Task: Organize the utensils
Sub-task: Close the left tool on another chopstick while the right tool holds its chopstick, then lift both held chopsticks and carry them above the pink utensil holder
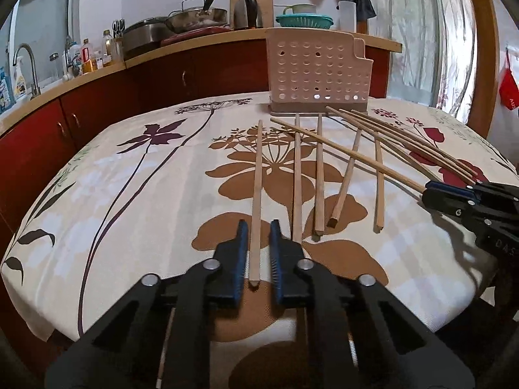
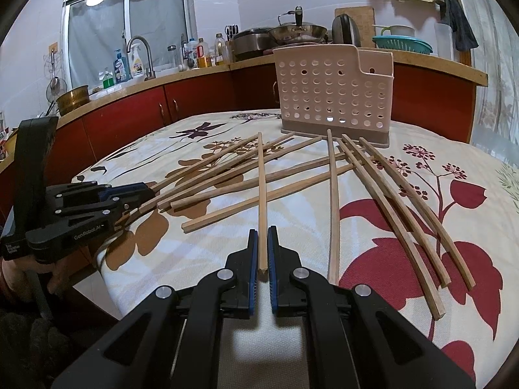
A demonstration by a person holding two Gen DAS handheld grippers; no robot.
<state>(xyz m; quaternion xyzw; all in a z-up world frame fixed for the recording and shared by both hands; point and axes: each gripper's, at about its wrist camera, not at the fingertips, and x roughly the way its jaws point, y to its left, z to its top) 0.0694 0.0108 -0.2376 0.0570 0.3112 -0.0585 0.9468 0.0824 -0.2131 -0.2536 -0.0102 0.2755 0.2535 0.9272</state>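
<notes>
Wooden chopsticks (image 2: 246,175) lie scattered on the floral tablecloth (image 1: 129,175) in front of the perforated pink holder (image 1: 316,71). The left gripper (image 1: 259,227) straddles one chopstick (image 1: 257,194), jaws parted with gaps either side. The right gripper (image 2: 262,231) looks pinched on another chopstick (image 2: 262,194), its blue pads (image 2: 253,259) hugging the near end.

1. Table (image 1: 136,194) under a floral cloth, cream with brown, purple and red blooms.
2. Perforated beige holder (image 1: 316,71) upright at the far edge.
3. Wooden chopsticks (image 1: 319,175) loose before it, several crossing.
</notes>
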